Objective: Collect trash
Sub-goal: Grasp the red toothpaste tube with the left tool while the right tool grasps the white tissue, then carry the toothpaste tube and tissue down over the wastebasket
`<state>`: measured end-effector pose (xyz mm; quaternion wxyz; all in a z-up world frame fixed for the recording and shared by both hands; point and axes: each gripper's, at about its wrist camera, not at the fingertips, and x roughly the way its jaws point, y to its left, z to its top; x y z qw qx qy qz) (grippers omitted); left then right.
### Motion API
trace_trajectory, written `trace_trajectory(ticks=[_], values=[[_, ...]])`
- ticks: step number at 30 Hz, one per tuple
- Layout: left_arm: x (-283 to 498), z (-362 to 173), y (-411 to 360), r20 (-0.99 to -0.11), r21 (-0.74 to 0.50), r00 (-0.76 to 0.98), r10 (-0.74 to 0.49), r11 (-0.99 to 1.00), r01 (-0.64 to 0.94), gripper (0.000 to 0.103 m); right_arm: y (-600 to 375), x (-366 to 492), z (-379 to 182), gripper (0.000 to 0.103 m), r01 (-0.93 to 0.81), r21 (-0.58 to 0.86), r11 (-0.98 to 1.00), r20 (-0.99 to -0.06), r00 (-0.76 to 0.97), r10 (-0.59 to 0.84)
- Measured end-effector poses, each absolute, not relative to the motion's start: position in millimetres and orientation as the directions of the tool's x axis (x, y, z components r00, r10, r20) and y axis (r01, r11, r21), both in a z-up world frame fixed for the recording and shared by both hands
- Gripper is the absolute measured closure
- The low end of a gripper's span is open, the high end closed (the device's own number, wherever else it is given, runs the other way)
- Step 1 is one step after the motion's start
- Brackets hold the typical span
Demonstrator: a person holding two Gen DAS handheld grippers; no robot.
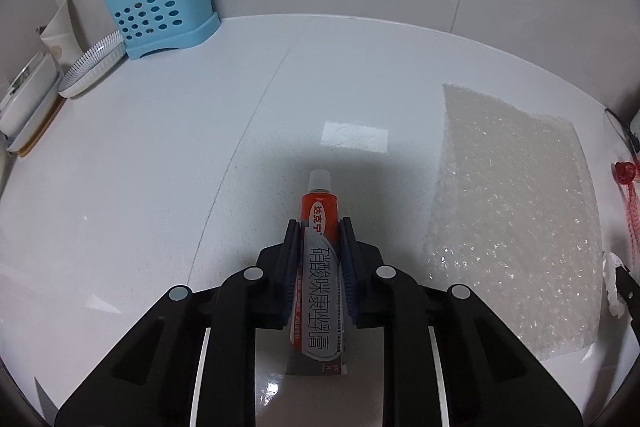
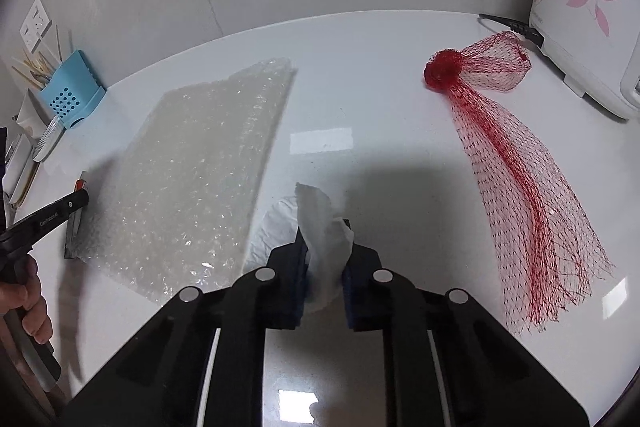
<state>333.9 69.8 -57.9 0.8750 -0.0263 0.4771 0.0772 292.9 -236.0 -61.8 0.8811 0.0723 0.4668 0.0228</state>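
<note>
We see a glossy white bench (image 1: 160, 167), smooth enough to mirror the ceiling light. The ointment tube (image 1: 320, 259) looks like printed foil-plastic with a matt white plastic cap. The bubble wrap sheet (image 1: 516, 219) is clear, glinting plastic with a bumpy surface. The tissue (image 2: 326, 239) is soft, crumpled white paper. The net bag (image 2: 520, 163) is red plastic mesh. The cutlery holder (image 1: 160, 11) is smooth blue plastic.

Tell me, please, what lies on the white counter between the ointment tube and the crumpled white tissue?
The clear bubble-wrap sheet lies flat between ointment tube and crumpled white tissue, plainest in the right wrist view.
</note>
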Motion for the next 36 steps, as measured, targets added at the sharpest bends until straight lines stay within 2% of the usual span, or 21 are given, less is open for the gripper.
trace_trajectory(ticks=[24, 36], values=[[247, 7, 61, -0.771, 0.006, 0.632, 0.082, 0.993, -0.122, 0.084, -254, 219, -3, 0.090, 0.009, 0.171, 0.985, -0.762, 0.636, 0.126], [178, 33, 52, -0.727, -0.007, 0.684, 0.059, 0.996, -0.094, 0.084, -247, 167, 17, 0.090, -0.012, 0.145, 0.989, -0.731, 0.673, 0.115]])
